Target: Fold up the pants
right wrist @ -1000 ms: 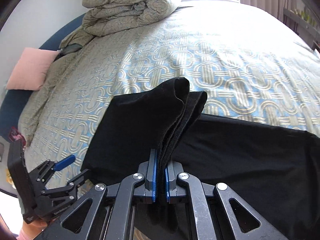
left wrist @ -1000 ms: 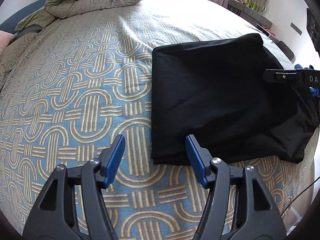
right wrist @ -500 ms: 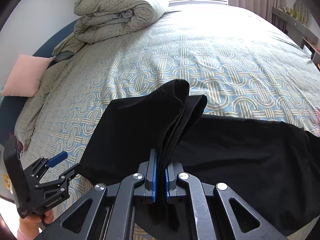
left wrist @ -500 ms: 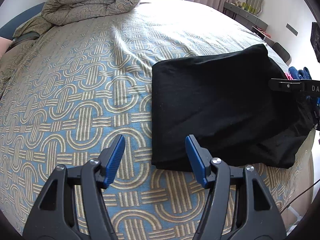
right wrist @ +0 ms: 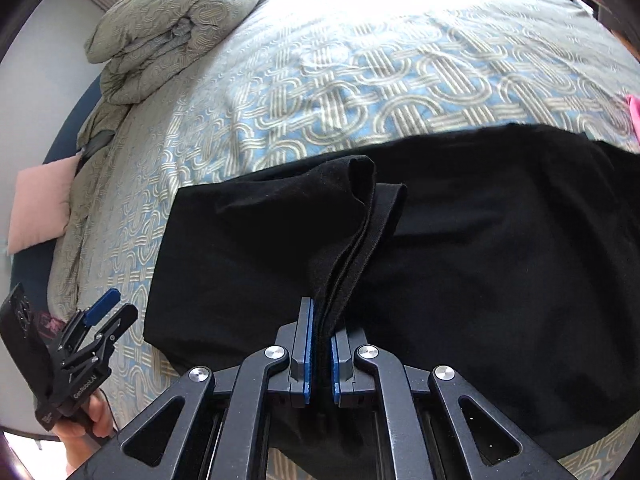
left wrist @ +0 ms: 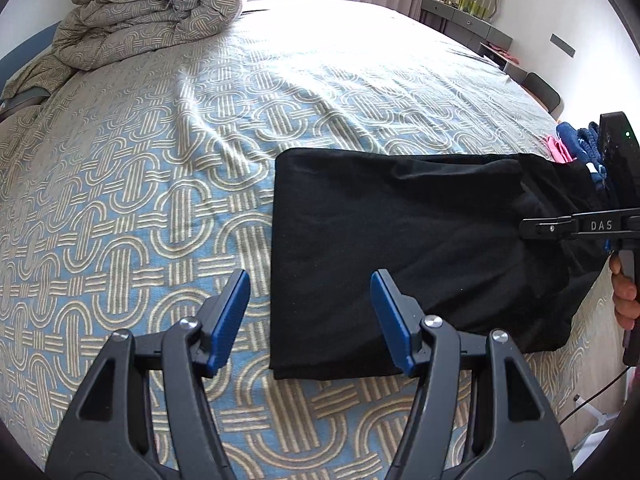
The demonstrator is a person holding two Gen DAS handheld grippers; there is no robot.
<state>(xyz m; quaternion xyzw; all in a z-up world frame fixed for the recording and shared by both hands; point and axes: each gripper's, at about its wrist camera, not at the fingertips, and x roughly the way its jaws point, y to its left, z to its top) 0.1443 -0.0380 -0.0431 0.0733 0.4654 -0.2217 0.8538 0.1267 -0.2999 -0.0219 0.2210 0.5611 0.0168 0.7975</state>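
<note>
The pants [left wrist: 400, 240] are black and lie folded on the bed [left wrist: 160, 200], near its right edge in the left wrist view. They make a flat, dark shape with a straight edge on the left side. The far end of the pants is bunched up and lifted a little off the bed.

The right gripper [right wrist: 319, 356] is clamped tight on that bunched part. A thick fold of black cloth sits between its two blue pads [right wrist: 307, 356] and rises up from them in a soft ridge. In the left wrist view this gripper shows at the right edge, over the end of the pants, with part of a hand [left wrist: 626, 300] below it.

The left gripper [left wrist: 310, 320] is spread wide and holds nothing. Its blue pads [left wrist: 228, 322] stand well apart, just above the near corner of the pants. One pad is over the bed cover and the other is over the black cloth. I cannot tell if it touches the cloth.

The bed has a blue cover with tan loops all over it. A rolled-up blanket [left wrist: 152, 8] lies at the far end of the bed. A pink pillow [right wrist: 40, 208] sits off to the side. Some blue and pink clothes [left wrist: 572, 144] lie past the pants, by the edge of the bed.
</note>
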